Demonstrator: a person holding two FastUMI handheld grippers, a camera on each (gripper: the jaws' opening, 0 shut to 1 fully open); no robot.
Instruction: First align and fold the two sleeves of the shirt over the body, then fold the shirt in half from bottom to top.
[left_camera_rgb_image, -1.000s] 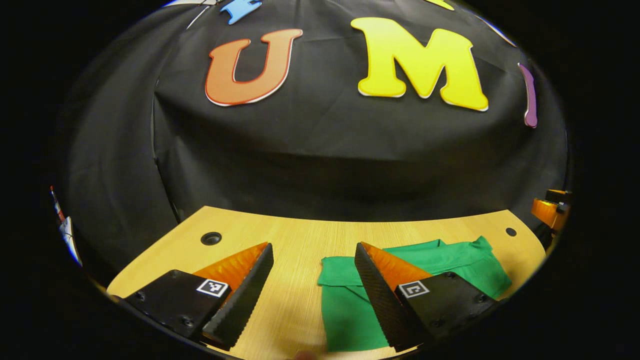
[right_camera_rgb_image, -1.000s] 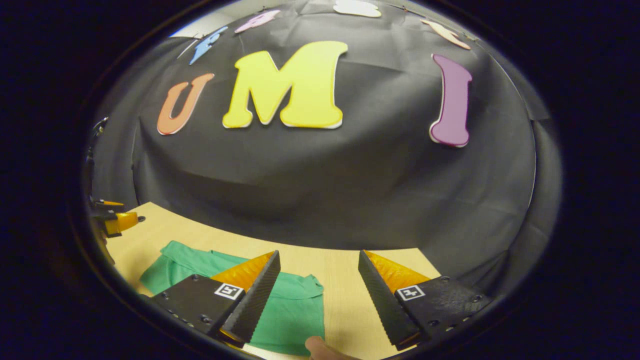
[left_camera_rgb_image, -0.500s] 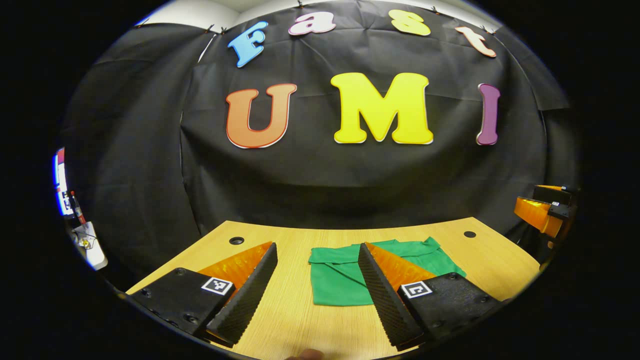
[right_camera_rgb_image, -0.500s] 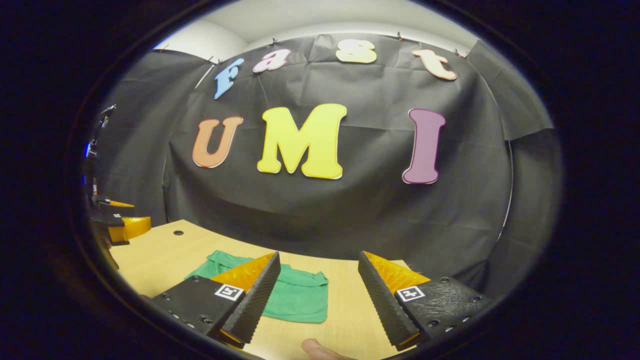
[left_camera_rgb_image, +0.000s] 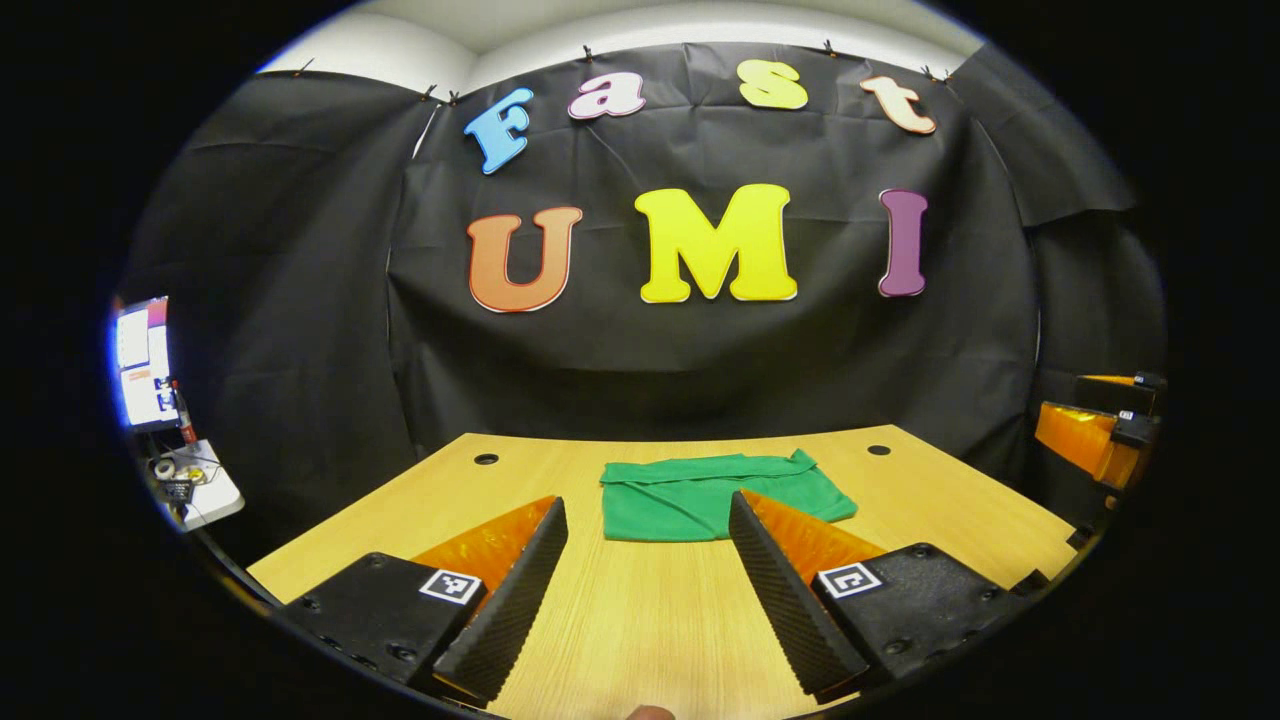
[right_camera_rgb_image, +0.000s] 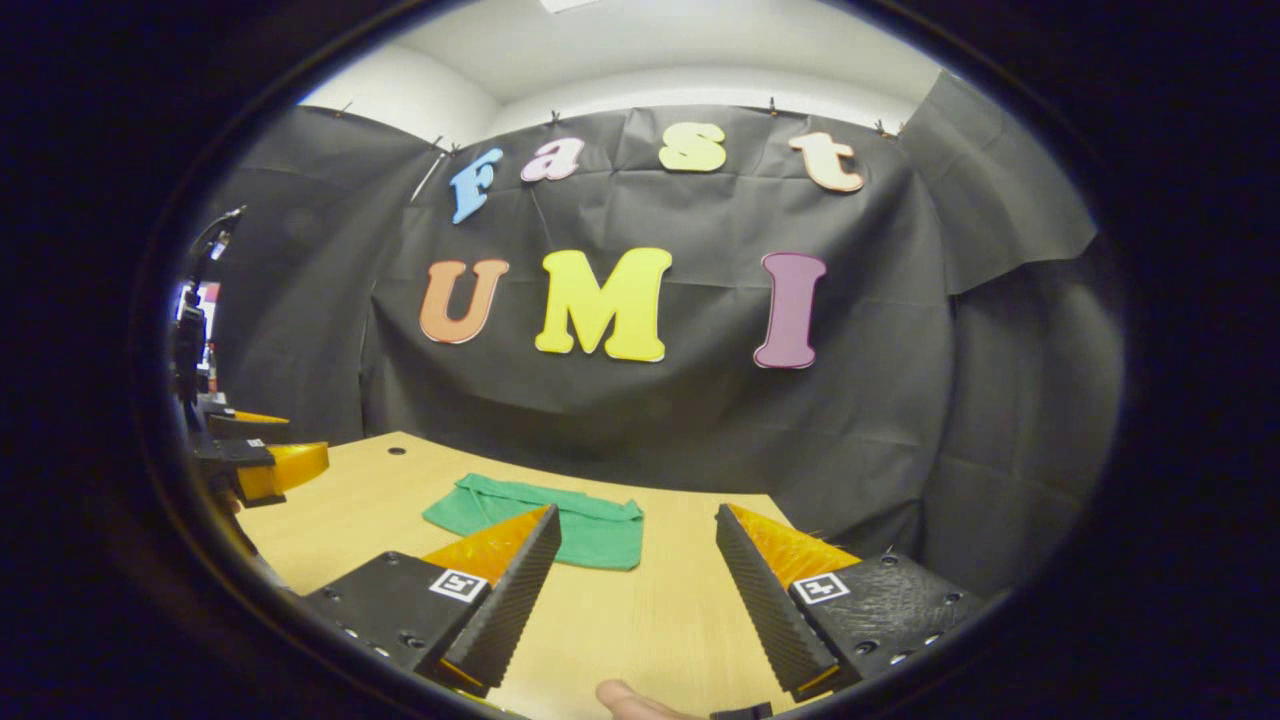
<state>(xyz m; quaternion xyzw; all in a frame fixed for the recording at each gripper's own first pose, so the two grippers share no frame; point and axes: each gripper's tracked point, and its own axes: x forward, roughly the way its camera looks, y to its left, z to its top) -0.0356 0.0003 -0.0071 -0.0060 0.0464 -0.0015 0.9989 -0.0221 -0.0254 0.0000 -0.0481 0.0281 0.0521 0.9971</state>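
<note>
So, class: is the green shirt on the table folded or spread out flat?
Folded. The green shirt lies as a compact block on the table, no sleeves sticking out, layered edges visible.

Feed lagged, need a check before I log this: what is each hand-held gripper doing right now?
Left hand-held gripper: open, holding nothing, above the table short of the folded green shirt.
Right hand-held gripper: open, holding nothing.

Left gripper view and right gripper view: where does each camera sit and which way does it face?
Left gripper view: rides the left tongs, facing the folded green cloth shirt on the light wooden table; right tongs at its right edge.
Right gripper view: rides the right tongs, facing the wall; fingertip below.
Shared: shirt, table.
</note>
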